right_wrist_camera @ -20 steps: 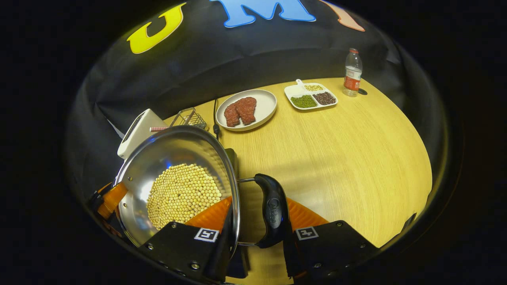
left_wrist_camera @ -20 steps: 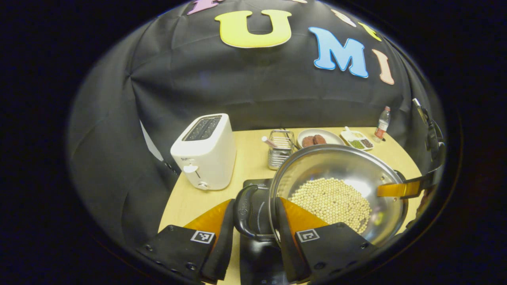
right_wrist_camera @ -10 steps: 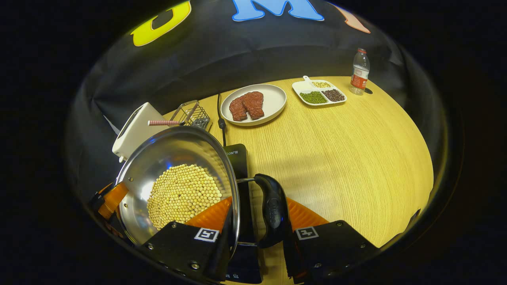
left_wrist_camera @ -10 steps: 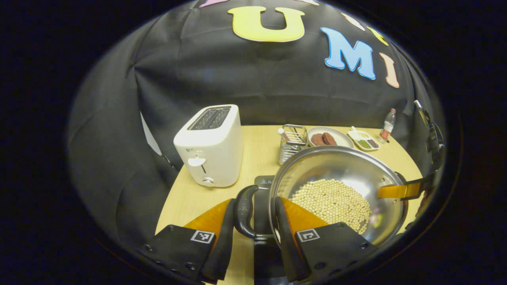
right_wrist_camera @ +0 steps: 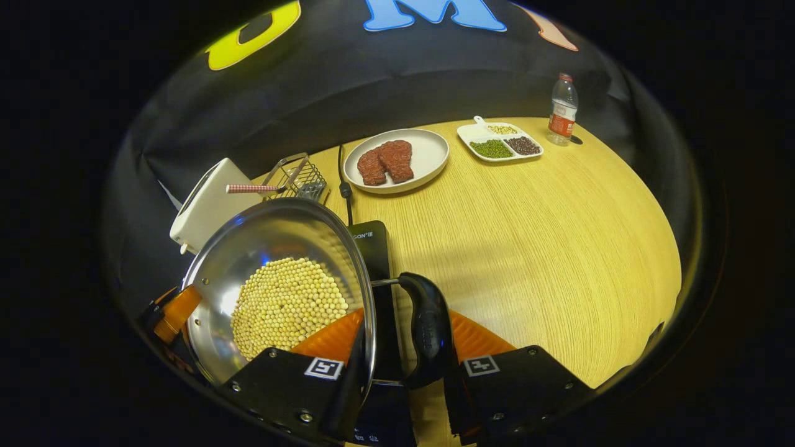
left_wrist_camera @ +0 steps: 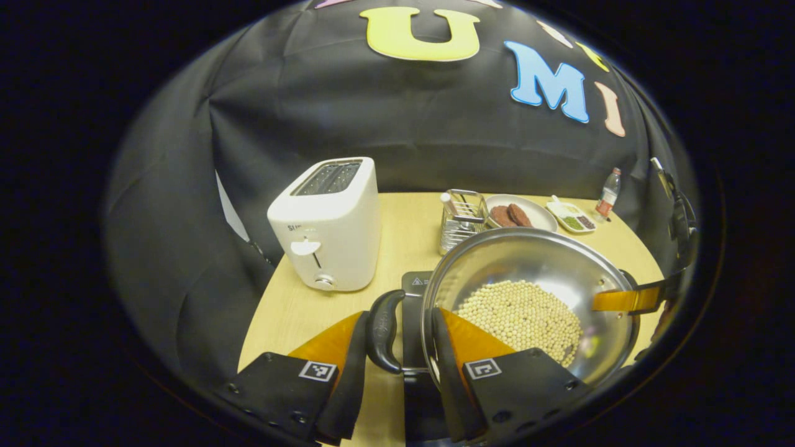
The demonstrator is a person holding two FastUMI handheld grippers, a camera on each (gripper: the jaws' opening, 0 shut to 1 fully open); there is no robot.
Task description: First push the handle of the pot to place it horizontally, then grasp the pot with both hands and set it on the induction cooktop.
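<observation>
At lower centre of both gripper views, the left gripper (left_wrist_camera: 397, 366) and right gripper (right_wrist_camera: 404, 372) each pinch a black side handle of the steel pot (left_wrist_camera: 546, 267) of soybeans, held over the induction cooktop (right_wrist_camera: 371, 245).

- The pot (left_wrist_camera: 546, 273) I'm carrying looks like polished metal, mirror-bright inside, with matt pale beans (right_wrist_camera: 289, 304) on its bottom.
- Its side handles (right_wrist_camera: 427, 329) read as glossy black plastic.
- Beneath the pot, the cooktop (right_wrist_camera: 371, 245) shows a smooth, dark, shiny face.
- Around the pot, I see a table (right_wrist_camera: 559, 236) of light, matt, fine-grained wood.
- Left of the pot, the toaster (left_wrist_camera: 326, 223) is smooth white plastic.
</observation>
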